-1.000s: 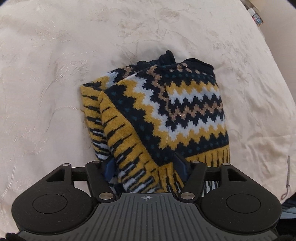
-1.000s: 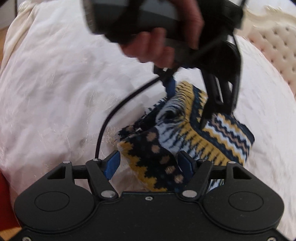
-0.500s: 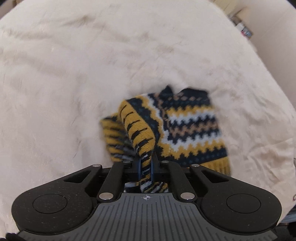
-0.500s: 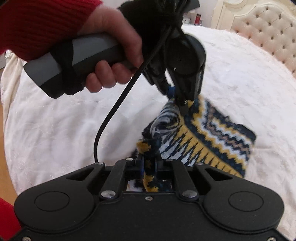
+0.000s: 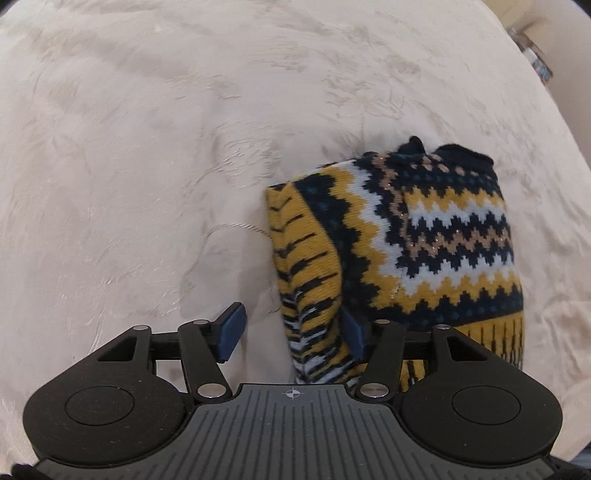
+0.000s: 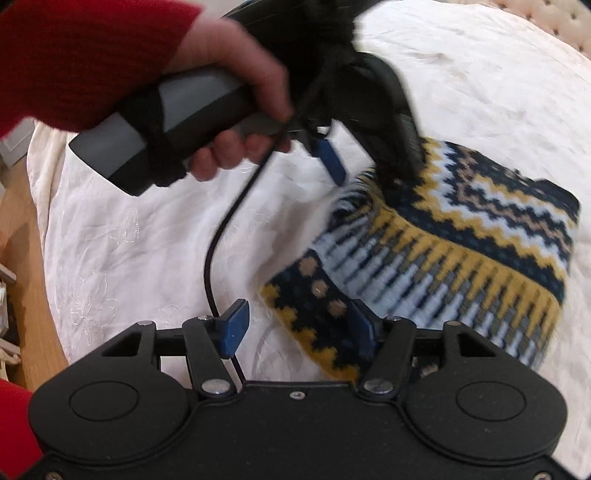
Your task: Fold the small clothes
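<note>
Your left gripper (image 5: 293, 330) has its blue-padded fingers (image 5: 231, 326) spread wide, gripping nothing. The folded knitted sweater (image 5: 417, 236) lies on the cream bedspread (image 5: 147, 147), right of centre in the left wrist view. Its striped yellow-and-black edge stands between your two left fingers, close against the right-hand one and apart from the left-hand one.

Your right gripper (image 6: 297, 326) is spread wide too and holds nothing. A navy corner of the sweater (image 6: 436, 266) with tan dots and a yellow zigzag sits between its fingers (image 6: 232, 326), against the right-hand pad. In the right wrist view you see your left hand (image 6: 236, 110), in a red sleeve (image 6: 85, 55), around the grey handle (image 6: 173, 125) of the left gripper (image 6: 369, 162), which is poised over the sweater's far corner; one blue pad hangs clear of the knit, while the other side is blurred against it. A black cable (image 6: 221, 236) curves down from that handle.

No brand, label or writing can be read on the sweater or the tools. A tufted headboard (image 6: 554, 14) shows at the top right corner, and wooden floor (image 6: 29, 266) beside the bed.
</note>
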A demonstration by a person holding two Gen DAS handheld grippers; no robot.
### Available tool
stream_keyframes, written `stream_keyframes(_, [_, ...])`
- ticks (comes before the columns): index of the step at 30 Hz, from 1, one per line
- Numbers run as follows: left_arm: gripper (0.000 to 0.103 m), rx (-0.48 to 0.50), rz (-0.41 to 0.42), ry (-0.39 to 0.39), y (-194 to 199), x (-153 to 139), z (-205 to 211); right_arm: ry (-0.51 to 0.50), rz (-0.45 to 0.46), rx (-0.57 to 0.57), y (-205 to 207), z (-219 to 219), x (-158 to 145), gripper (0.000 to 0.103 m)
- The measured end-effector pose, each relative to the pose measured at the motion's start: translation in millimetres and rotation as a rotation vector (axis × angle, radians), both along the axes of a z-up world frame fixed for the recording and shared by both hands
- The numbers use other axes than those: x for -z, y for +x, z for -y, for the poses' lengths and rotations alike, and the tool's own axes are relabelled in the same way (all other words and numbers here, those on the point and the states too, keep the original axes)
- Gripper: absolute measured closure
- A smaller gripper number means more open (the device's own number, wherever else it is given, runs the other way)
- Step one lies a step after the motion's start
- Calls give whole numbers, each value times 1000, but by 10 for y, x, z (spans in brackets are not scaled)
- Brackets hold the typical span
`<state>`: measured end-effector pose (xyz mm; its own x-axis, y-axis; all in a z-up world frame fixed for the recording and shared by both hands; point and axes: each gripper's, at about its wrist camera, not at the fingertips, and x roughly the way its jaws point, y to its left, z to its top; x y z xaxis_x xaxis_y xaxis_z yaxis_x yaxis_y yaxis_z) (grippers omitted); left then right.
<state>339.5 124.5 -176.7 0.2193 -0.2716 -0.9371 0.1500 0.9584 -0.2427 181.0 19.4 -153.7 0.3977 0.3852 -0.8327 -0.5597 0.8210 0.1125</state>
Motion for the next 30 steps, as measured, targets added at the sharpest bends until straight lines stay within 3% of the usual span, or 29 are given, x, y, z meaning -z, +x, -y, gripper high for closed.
stream_keyframes(9, [43, 0, 53, 36, -243, -328, -88, 119, 1, 218, 47, 626, -261, 24])
stream_keyframes(16, [29, -37, 100, -12, -488, -581, -60, 205, -44, 445, 217, 1188, -285, 20])
stream_keyframes(18, [23, -33, 101, -10, -561, -587, 10, 232, -62, 487, 237, 1334, -253, 18])
stream_keyframes(30, [23, -74, 53, 9, -941, -450, 148, 388, -216, 632, 568, 2039, -20, 14])
